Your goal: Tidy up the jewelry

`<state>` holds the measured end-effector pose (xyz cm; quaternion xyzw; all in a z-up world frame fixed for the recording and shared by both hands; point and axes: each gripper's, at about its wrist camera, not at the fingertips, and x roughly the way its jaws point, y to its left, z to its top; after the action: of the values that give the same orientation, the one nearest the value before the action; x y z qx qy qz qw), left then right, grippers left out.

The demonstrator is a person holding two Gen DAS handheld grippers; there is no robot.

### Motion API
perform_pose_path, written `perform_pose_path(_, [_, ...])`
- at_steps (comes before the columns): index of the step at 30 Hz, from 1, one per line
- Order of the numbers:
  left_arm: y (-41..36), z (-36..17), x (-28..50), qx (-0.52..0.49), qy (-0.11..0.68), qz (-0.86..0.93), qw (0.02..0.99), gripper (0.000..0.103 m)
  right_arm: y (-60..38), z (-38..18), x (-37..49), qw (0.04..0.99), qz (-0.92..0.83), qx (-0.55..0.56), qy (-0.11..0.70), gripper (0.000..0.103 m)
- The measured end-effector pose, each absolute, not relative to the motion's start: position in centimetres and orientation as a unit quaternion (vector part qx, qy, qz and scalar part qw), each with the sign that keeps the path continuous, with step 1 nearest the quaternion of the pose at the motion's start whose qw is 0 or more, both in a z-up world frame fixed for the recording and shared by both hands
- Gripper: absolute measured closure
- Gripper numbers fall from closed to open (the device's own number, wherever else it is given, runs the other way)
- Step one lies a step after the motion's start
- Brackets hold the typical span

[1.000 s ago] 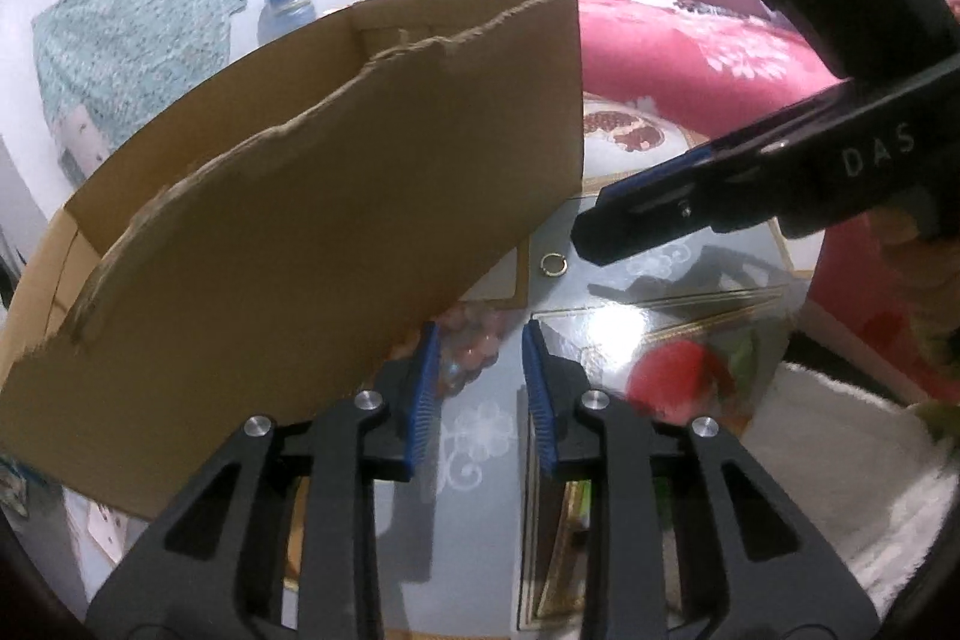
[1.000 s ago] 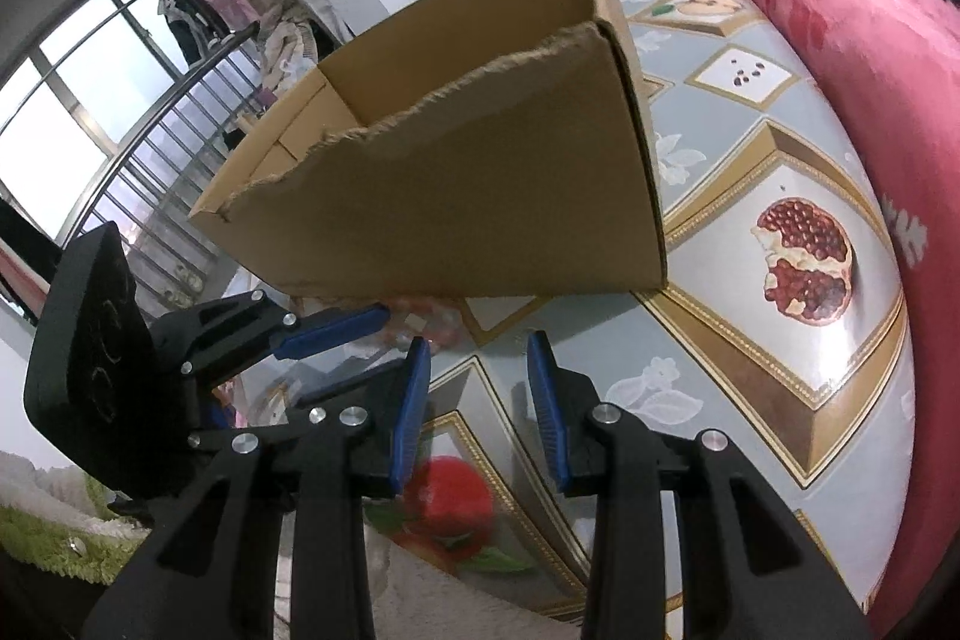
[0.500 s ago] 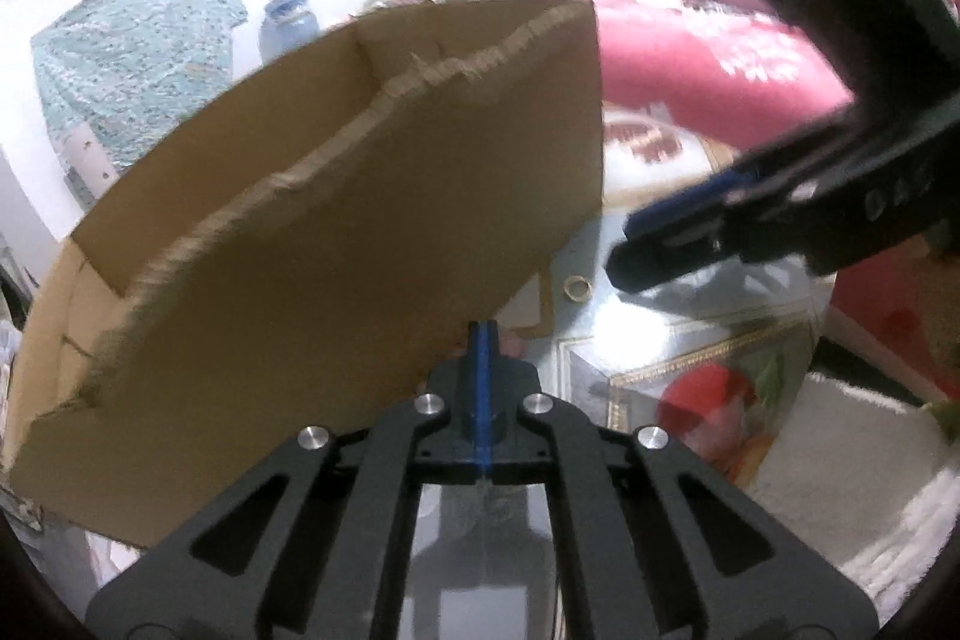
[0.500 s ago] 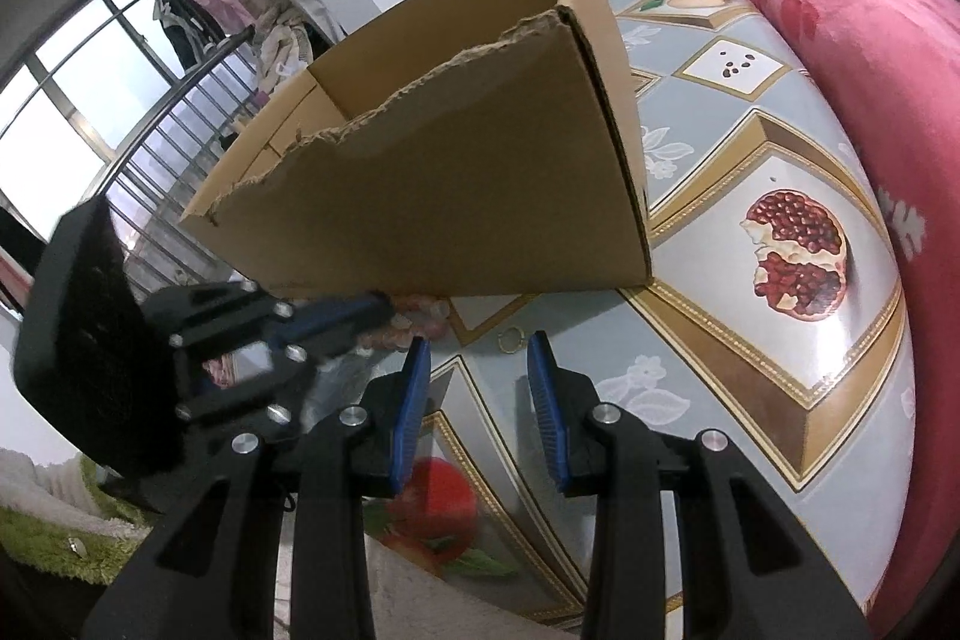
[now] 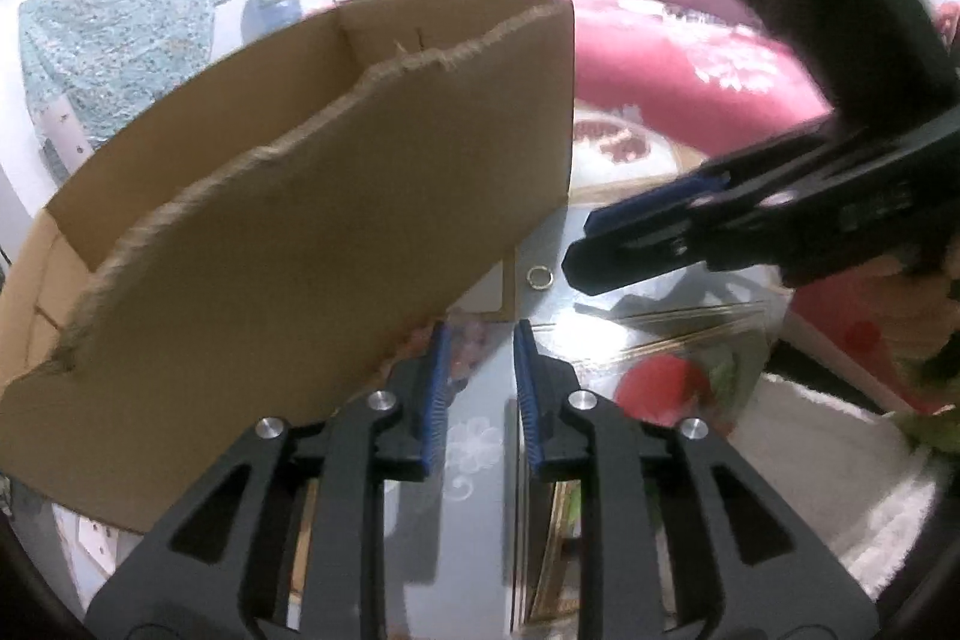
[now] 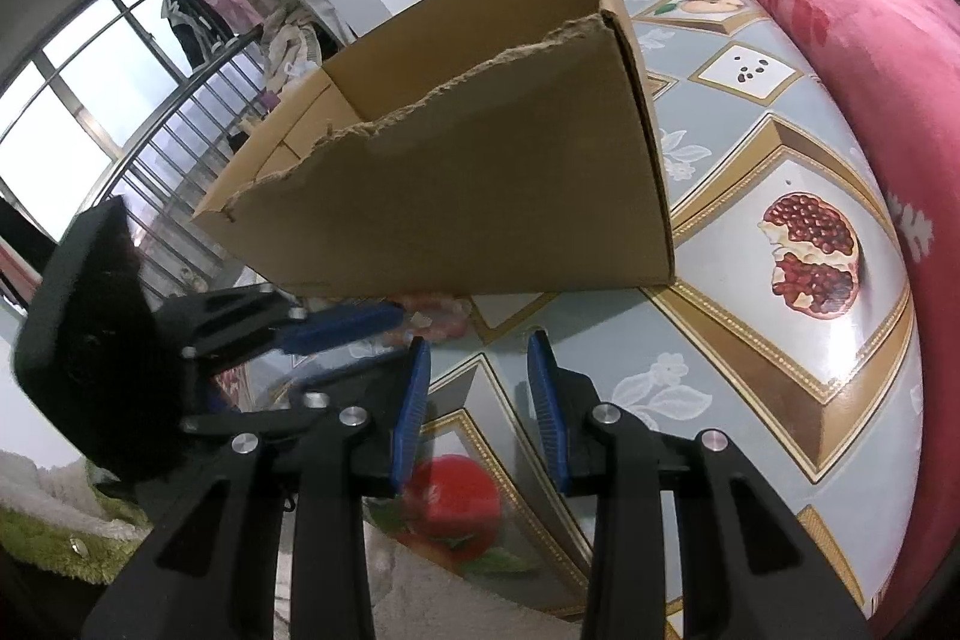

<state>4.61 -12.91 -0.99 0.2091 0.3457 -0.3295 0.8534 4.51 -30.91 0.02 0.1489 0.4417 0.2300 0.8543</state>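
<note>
1 cardboard box (image 5: 312, 220), 1 ring (image 5: 540, 276) at its 3 o'clock. L gripper (image 5: 478, 382) opening, empty; was shut. R gripper (image 6: 478, 394) open, empty, unchanged.

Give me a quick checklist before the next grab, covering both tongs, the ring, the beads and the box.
1. Left tongs empty: ok, jaws opening, nothing pinched between the pads.
2. Right tongs empty: ok, jaws apart, only tabletop between them.
3. Ring in sight and free: ok, it lies flat on the table near the right tongs' tip.
4. Pink beads reachable: cannot tell, they lie at the foot of the cardboard box, blurred, with the left tongs right at them.
5. Box open on top: ok, torn front edge, no lid.
6. Box contents: cannot tell, its floor is hidden.
</note>
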Motion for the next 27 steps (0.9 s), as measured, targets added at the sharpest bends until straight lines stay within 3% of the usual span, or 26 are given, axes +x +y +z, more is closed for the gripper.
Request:
perform_pose_path(7, [-13.8,-2.3,5.7,0.218,0.359,-0.319,0.849,0.084,-31.6,-0.2,4.6,0.855,0.222,0.153,0.442,0.069])
perform_pose_path(10, [-14.0,-2.5,5.7,0.221,0.357,-0.323,0.848,0.095,-31.6,-0.4,4.7,0.854,0.223,0.156,0.443,0.069])
perform_pose_path(20, [-11.3,0.3,4.3,0.201,0.314,-0.295,0.880,0.095,-31.8,-0.5,4.6,0.855,0.221,0.156,0.443,0.069])
perform_pose_path(27, [-5.7,1.6,3.8,0.139,0.333,-0.269,0.893,0.095,-31.5,-0.6,4.6,0.852,0.226,0.159,0.445,0.069])
